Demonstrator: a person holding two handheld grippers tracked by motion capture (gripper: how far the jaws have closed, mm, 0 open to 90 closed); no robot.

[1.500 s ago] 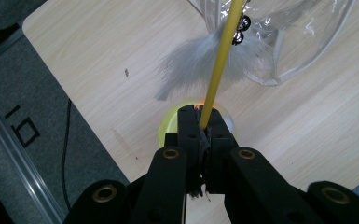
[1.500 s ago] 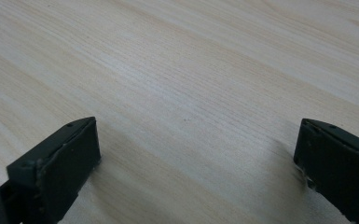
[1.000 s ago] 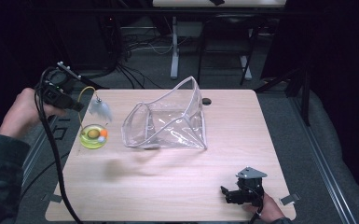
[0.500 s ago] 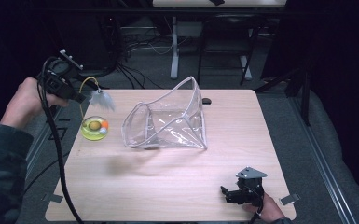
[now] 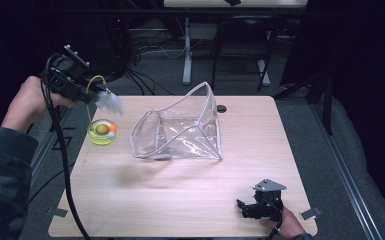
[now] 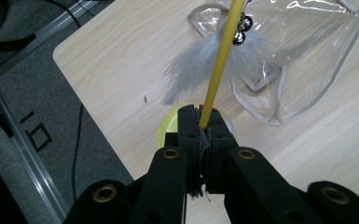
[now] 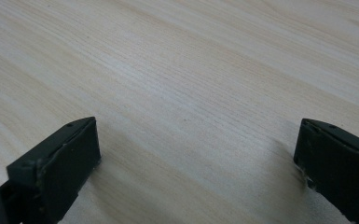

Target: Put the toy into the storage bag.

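Clamping a thin yellow wand (image 6: 220, 70), the left gripper (image 5: 91, 95) hangs above the tabletop's (image 5: 180, 200) far left corner, its black fingers (image 6: 189, 126) pressed tight together on the rod. In the left gripper view the wand runs up and away from the fingers to a tuft of grey feathers (image 6: 205, 60) with small dark bells (image 6: 241, 29) at its root; this looks like a cat teaser toy. In the high view the feather tuft (image 5: 109, 101) hangs in the air just off the gripper, above and slightly behind a round yellow-green dish (image 5: 102, 132) that holds small coloured pieces. Beside that dish, toward the middle of the tabletop, lies a clear plastic zip pouch (image 5: 180, 132) with its mouth propped open facing left. The right gripper (image 5: 252, 210) rests low at the near right edge of the tabletop, well apart from everything else; its fingers (image 7: 60, 168) stand wide apart over bare wood, with nothing between them.
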